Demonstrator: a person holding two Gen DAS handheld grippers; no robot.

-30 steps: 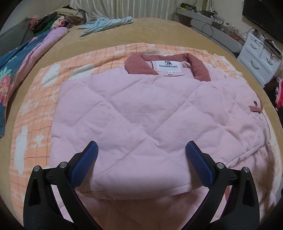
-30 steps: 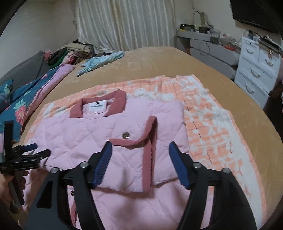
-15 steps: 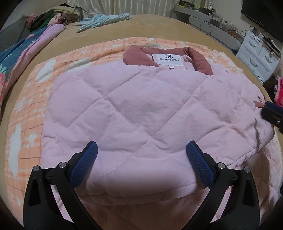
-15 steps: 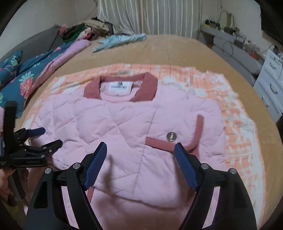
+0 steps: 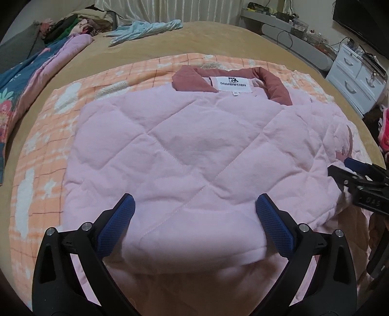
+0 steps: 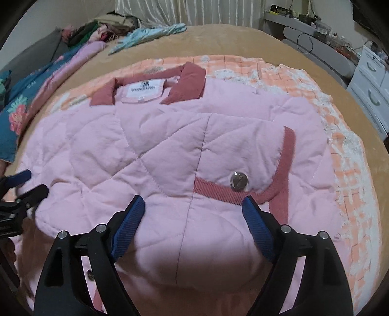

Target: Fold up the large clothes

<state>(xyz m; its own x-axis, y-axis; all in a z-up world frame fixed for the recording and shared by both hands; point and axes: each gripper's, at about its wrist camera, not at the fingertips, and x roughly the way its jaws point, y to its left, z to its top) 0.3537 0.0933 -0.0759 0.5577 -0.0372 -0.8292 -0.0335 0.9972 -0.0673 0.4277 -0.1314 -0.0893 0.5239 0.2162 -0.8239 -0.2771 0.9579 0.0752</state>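
Observation:
A pink quilted jacket (image 5: 189, 150) with a dusty-red collar (image 5: 192, 79) and white label lies folded on an orange checked blanket (image 5: 43, 150). It also shows in the right wrist view (image 6: 150, 155), with a red-trimmed flap and a metal snap button (image 6: 238, 180). My left gripper (image 5: 194, 211) is open, its fingers either side of the jacket's near folded edge. My right gripper (image 6: 193, 214) is open over the near edge by the flap. Each gripper shows at the other view's side, the right one (image 5: 352, 175) and the left one (image 6: 24, 189).
The tan bedspread (image 5: 218, 39) lies under the blanket. A floral quilt (image 5: 26, 82) and a clothes pile (image 5: 80, 21) sit at the left, a light-blue garment (image 5: 145, 29) at the back. White drawers (image 5: 357, 75) stand at the right.
Both grippers have moved forward and lower toward the jacket's near edge. The right gripper has swung left, so the flap and button now lie just ahead of it. Both stayed open.

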